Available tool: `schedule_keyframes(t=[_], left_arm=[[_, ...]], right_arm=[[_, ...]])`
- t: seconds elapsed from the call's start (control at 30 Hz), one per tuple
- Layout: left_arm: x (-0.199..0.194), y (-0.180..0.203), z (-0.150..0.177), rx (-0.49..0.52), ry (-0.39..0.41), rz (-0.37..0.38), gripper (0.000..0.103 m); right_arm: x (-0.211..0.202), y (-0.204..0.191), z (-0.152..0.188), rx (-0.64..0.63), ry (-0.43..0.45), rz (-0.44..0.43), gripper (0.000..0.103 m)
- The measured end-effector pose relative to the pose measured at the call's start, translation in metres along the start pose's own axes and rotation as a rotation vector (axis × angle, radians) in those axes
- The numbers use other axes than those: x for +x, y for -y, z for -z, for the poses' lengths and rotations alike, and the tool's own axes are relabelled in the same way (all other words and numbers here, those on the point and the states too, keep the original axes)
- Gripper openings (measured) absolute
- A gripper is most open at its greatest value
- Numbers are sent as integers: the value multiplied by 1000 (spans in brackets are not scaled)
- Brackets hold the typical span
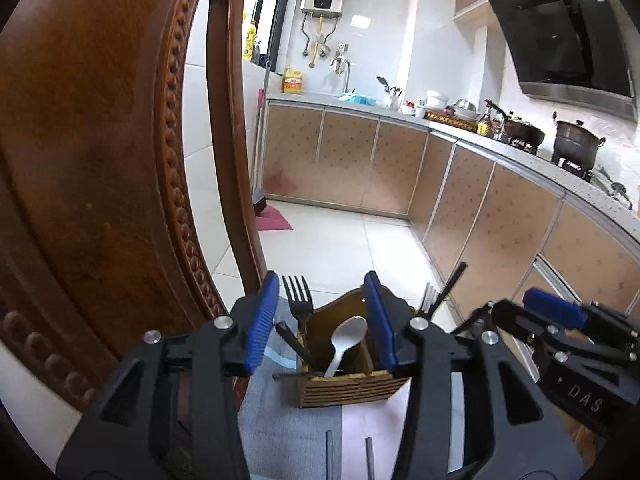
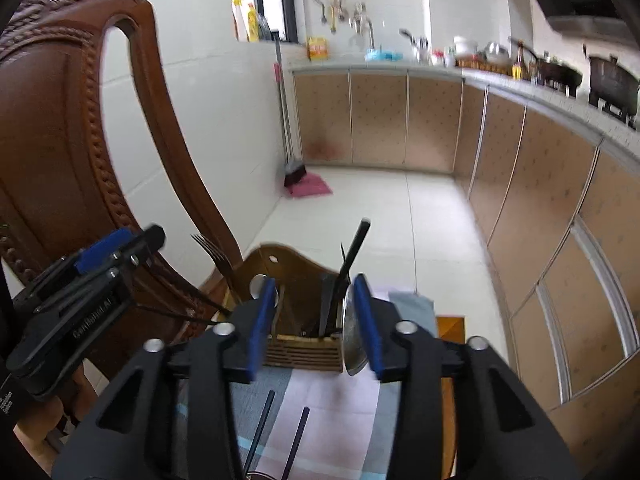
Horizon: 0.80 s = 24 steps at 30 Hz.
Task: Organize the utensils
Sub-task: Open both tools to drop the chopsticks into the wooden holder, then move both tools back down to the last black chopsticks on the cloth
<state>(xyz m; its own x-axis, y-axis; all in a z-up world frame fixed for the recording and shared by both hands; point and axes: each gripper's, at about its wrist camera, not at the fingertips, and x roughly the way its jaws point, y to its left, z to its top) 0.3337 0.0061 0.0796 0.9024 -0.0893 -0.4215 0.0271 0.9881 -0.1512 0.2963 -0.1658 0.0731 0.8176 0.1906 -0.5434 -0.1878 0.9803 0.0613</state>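
A slatted wooden utensil caddy stands on a striped placemat. In the left wrist view a metal fork and a white spoon stand in it, just beyond my left gripper, whose jaws are apart with nothing pressed between them. In the right wrist view my right gripper is open at the caddy. A metal spoon hangs bowl-down beside its right pad, ungripped. Black-handled utensils lean in the caddy's right section. Two black chopsticks lie on the mat near me.
A carved wooden chair back rises close on the left. Kitchen cabinets and a counter with pots run along the right. A broom and pink cloth sit on the tiled floor beyond.
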Motion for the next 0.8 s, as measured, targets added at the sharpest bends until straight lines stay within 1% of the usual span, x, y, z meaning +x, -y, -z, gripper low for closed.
schedule_keyframes(t=[0.13,0.23,0.3,0.4,0.47,0.53,0.57,0.6,0.63,0.67,0.7,0.73,0.8], left_arm=[[-17,3,2,2,-5,20,45],[-31,4,10,12,-13,14,45],[-40,6,17,27,-19,5,49],[-56,8,41,51,-43,-6,52],[-59,5,71,55,-103,-9,51],[-52,0,98,46,-184,-12,43],[-43,-3,119,27,-249,-9,38],[-36,-6,134,14,-300,-7,37],[-26,-8,155,1,-371,-16,36],[-20,-8,169,-2,-412,-21,34],[-14,-7,183,0,-456,-22,34],[-9,-4,199,9,-501,-20,34],[-2,-1,218,19,-547,-25,34]], right_arm=[[-24,1,-4,-6,33,-26,46],[-38,7,-6,6,47,-42,46],[-51,12,-3,22,47,-42,46],[-74,20,16,49,39,-46,46],[-83,22,37,53,7,-39,46],[-78,23,62,52,-49,-22,46],[-69,24,77,57,-102,-8,46],[-57,24,91,60,-153,-1,46],[-43,23,105,61,-209,-2,46],[-18,22,127,73,-310,-10,45],[-3,23,139,87,-370,-18,41],[21,21,160,111,-463,-41,39],[50,16,185,128,-562,-53,33]])
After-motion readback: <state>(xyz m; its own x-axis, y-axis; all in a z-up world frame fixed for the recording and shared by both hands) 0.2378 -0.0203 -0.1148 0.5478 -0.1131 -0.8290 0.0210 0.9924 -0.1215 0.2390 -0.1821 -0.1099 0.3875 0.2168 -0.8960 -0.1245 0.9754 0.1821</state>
